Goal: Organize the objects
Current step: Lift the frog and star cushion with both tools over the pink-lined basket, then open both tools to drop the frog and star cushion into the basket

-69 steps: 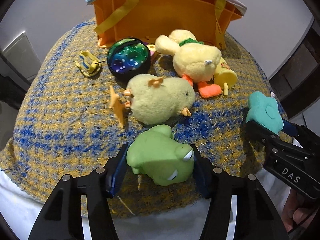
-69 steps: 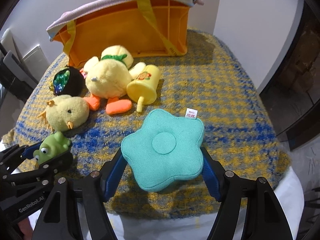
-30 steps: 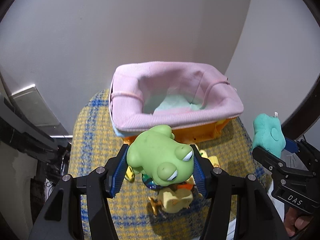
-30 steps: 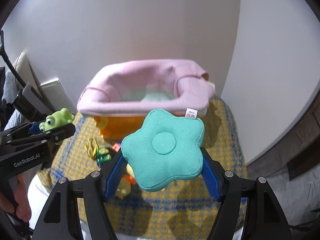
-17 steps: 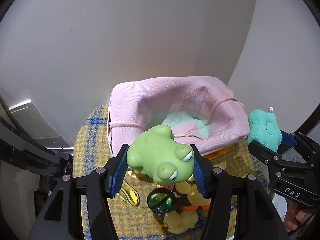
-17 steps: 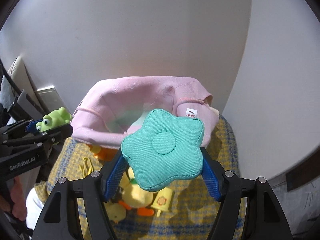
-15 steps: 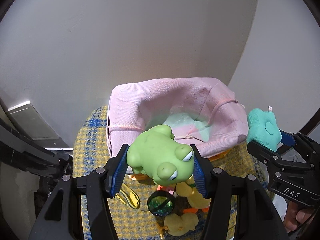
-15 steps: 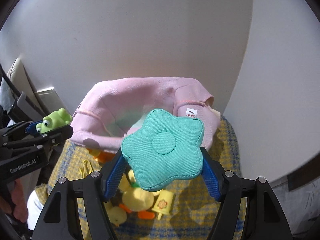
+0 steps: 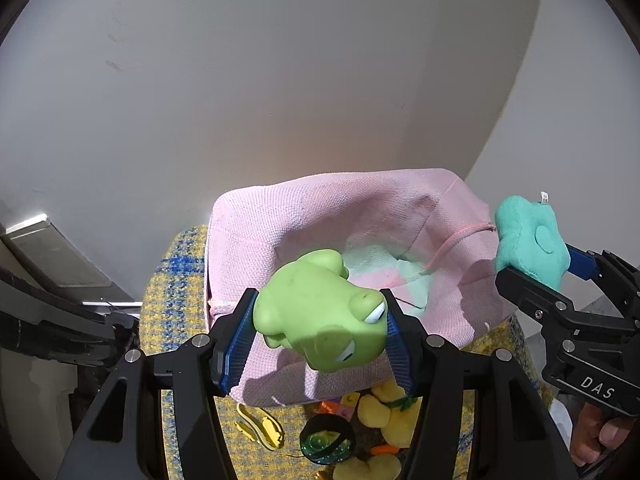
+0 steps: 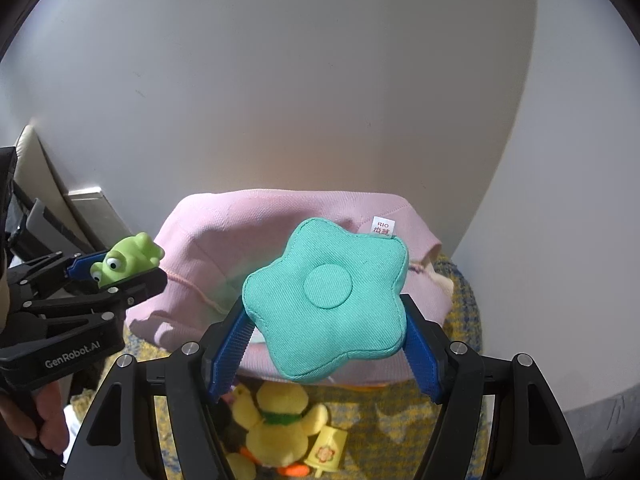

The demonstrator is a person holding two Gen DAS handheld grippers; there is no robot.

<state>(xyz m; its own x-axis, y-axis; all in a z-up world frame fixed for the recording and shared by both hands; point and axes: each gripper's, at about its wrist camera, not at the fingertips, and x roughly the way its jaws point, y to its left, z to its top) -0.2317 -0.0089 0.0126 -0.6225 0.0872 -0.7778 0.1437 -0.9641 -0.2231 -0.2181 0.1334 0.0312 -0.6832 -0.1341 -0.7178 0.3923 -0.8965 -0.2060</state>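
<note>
The left hand-held gripper [image 9: 320, 332] pinches a green frog toy [image 9: 320, 316] over the pink-lined basket [image 9: 280, 220]; the right hand-held gripper [image 10: 326, 344] pinches a teal star cushion [image 10: 326, 300] above the basket's near rim, plush ducks [image 10: 280, 416] below

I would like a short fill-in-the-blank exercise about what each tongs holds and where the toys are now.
1. The left tongs are shut on the green ____ toy.
2. The right tongs grip a teal cushion shaped like a ____.
3. The basket has a fabric liner coloured ____.
4. The yellow plush duck lies on the checked cloth, ____ the basket.

Missing words: frog; star; pink; outside
</note>
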